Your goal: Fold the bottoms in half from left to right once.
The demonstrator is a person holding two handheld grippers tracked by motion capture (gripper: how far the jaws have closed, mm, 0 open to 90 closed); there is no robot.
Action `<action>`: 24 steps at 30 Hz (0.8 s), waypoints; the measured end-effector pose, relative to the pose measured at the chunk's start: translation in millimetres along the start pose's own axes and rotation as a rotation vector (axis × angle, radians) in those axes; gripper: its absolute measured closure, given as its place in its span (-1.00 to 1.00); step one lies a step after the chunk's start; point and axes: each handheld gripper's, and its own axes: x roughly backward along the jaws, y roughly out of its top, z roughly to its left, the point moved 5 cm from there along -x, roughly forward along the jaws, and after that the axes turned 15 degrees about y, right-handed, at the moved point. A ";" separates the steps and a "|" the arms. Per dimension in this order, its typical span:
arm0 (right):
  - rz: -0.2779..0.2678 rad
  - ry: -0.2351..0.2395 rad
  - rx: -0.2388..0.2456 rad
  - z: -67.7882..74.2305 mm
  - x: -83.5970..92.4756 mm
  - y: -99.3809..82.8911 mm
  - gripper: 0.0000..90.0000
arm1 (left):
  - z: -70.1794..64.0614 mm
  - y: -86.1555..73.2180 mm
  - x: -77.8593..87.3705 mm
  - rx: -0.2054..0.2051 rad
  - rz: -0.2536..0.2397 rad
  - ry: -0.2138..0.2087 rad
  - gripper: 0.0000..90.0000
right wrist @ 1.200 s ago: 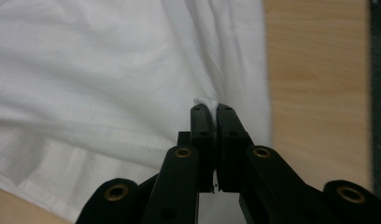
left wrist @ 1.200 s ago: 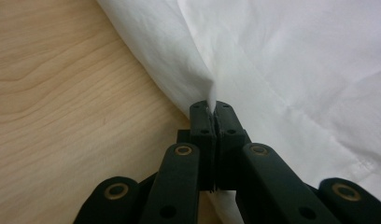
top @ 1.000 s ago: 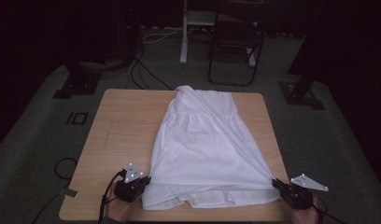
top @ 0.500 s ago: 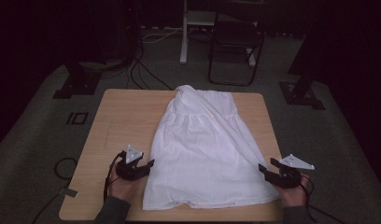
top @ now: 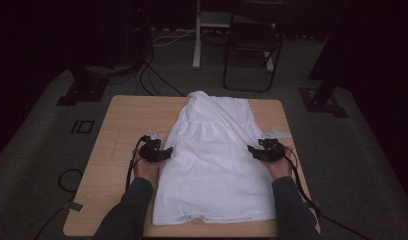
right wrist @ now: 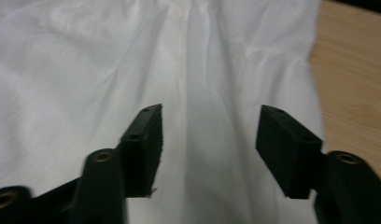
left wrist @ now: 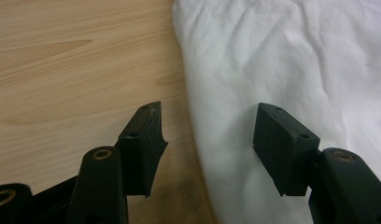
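Observation:
A white garment (top: pixel 212 165) lies spread flat on the wooden table (top: pixel 122 125), its narrow end at the far side. My left gripper (top: pixel 162 152) sits at the garment's left edge, about halfway along. Its jaws have just been opening and stand apart. In the left gripper view the left gripper (left wrist: pixel 209 109) has one jaw over bare wood and the other over the cloth edge (left wrist: pixel 272 56), pinching nothing. My right gripper (top: pixel 253 149) is at the garment's right edge. Its jaws opened, then partly closed. The right gripper (right wrist: pixel 212 112) stands open above the white fabric (right wrist: pixel 86 70).
A dark chair (top: pixel 252 45) and a white post (top: pixel 197 35) stand on the floor beyond the table. Black stand feet (top: pixel 87 87) and cables lie at the far left, another foot (top: pixel 322 100) at the right. Bare wood flanks the garment.
Both grippers let go of the hem corners at the near edge, opened, and moved away from the person to the garment's mid sides. The hem now lies flat.

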 end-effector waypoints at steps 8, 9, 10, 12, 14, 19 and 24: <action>0.025 -0.289 -0.107 -58.3 16.7 1.7 1.00 | 2.8 -6.8 0.8 -0.038 0.009 -0.049 0.97; 0.047 -0.294 -0.101 -61.0 14.3 -1.3 0.99 | 3.7 -7.8 1.3 -0.043 0.005 -0.050 0.97; 0.071 -0.293 -0.098 -62.2 10.1 -4.9 0.99 | 4.7 -9.0 1.8 -0.045 0.000 -0.049 0.97; 0.091 -0.285 -0.093 -62.6 0.8 -13.3 0.99 | 6.2 -10.7 2.5 -0.038 -0.006 -0.045 0.98; 0.097 -0.265 -0.123 -65.0 -6.1 -24.7 0.98 | 7.4 -12.5 3.7 -0.046 -0.011 -0.044 0.98; 0.057 -0.229 -0.146 -61.5 -4.0 -36.7 0.98 | 10.0 -19.4 9.3 -0.053 -0.024 -0.037 0.99; 0.037 -0.216 -0.134 -42.4 6.8 -51.9 0.98 | 11.9 -40.5 28.4 -0.074 -0.050 -0.022 0.99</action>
